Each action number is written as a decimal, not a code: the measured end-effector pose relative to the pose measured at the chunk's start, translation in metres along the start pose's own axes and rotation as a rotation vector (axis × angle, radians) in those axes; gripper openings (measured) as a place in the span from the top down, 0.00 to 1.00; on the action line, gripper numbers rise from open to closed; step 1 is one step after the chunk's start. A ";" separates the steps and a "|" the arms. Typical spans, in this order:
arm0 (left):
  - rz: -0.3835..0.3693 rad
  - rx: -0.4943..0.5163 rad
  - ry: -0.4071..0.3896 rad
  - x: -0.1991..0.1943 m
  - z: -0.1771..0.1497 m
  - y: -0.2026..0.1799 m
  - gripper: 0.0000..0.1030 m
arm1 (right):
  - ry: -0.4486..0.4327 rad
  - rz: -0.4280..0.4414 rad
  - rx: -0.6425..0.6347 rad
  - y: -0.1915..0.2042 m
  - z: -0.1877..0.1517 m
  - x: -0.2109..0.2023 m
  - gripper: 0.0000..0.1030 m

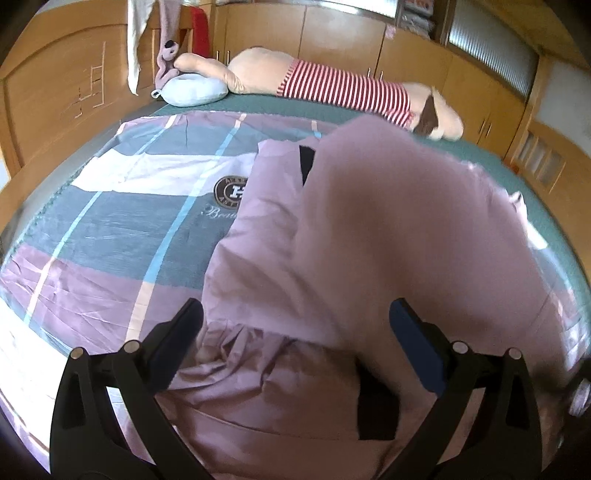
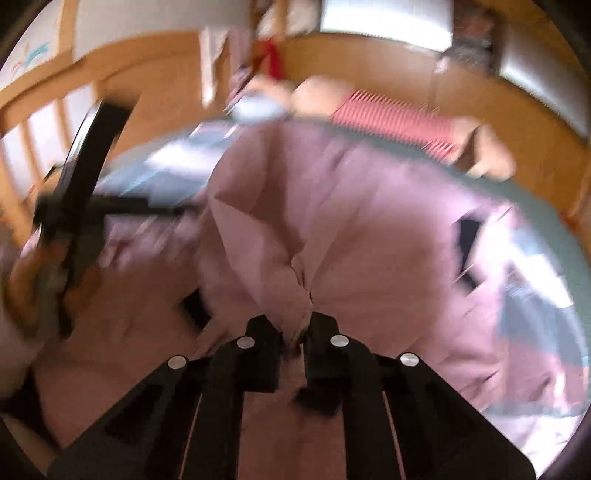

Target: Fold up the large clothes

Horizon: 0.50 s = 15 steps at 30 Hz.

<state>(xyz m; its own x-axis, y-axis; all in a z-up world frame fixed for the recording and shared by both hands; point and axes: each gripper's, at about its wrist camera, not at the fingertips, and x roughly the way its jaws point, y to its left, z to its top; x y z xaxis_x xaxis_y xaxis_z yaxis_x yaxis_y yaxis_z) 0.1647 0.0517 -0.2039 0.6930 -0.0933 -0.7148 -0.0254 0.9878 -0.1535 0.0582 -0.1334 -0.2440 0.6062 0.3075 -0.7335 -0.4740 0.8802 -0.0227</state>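
A large pink garment [image 1: 369, 236] with black patches lies on the bed, one part lifted and blurred at the right. My left gripper [image 1: 295, 328] is open, its fingers on either side of the garment's near edge, holding nothing. In the right wrist view my right gripper [image 2: 297, 326] is shut on a bunched fold of the pink garment [image 2: 332, 206], which hangs stretched from the jaws. The left gripper [image 2: 77, 192] shows blurred at the left of that view.
The bed has a plaid pink, grey and white cover [image 1: 110, 221] over a green sheet [image 1: 517, 177]. A big plush toy in a red striped shirt [image 1: 332, 88] and a pale blue pillow [image 1: 194, 90] lie at the far edge. Wooden cabinets [image 1: 332, 33] surround the bed.
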 end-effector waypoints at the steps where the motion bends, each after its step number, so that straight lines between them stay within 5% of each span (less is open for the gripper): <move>1: -0.013 -0.008 -0.005 -0.001 0.000 -0.001 0.02 | 0.031 -0.006 -0.026 0.009 -0.006 0.009 0.91; 6: -0.025 0.059 0.001 0.003 -0.008 -0.021 0.02 | 0.069 -0.027 -0.042 0.017 -0.006 0.021 0.88; 7: -0.022 0.091 0.005 0.007 -0.012 -0.027 0.02 | 0.070 -0.019 -0.034 0.014 -0.005 0.021 0.80; 10: -0.033 0.152 0.046 0.016 -0.017 -0.038 0.02 | 0.053 0.011 -0.026 0.004 -0.002 0.011 0.21; 15: -0.034 0.186 0.058 0.020 -0.020 -0.043 0.02 | -0.183 0.143 0.202 -0.046 0.016 -0.042 0.19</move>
<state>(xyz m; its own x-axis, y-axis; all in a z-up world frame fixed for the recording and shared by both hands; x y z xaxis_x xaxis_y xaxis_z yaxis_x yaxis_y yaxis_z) 0.1652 0.0046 -0.2247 0.6486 -0.1290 -0.7502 0.1350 0.9894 -0.0534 0.0647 -0.1812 -0.2014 0.6557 0.4776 -0.5848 -0.4377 0.8715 0.2210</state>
